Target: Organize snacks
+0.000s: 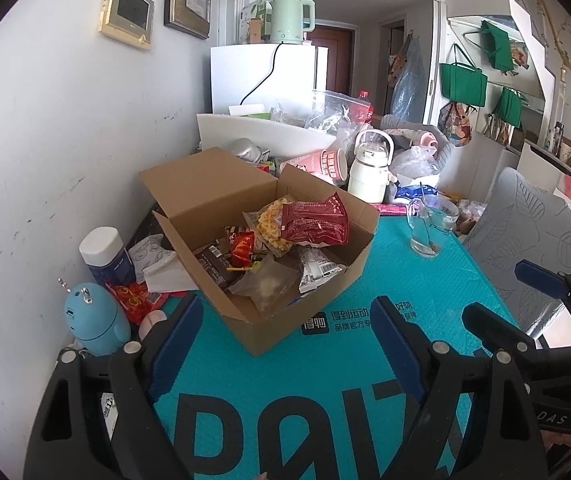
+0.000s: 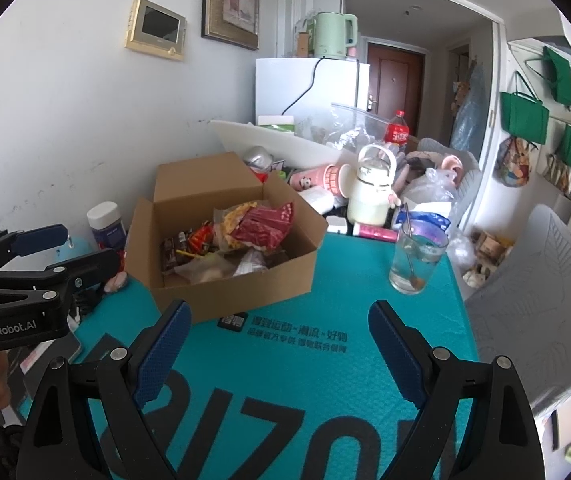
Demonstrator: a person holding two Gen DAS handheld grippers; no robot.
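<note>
cardboard box (image 1: pixel 285 280) flap hides clutter, lower snacks (image 2: pixel 221 264) buried, indistinct

Past my work area I see a glass tumbler (image 2: pixel 417 258) with a spoon standing in it, on the teal mat (image 2: pixel 325 380), and behind it a cream flask (image 2: pixel 369 192) beside a tipped pink paper cup (image 2: pixel 331 178). A white fridge (image 2: pixel 305 84) at the back carries a pale green kettle (image 2: pixel 333 36). Green tote bags (image 1: pixel 463 80) hang on the right wall; a framed picture (image 2: pixel 231 2) and a small wall screen (image 2: pixel 157 28) hang on the left one.
</note>
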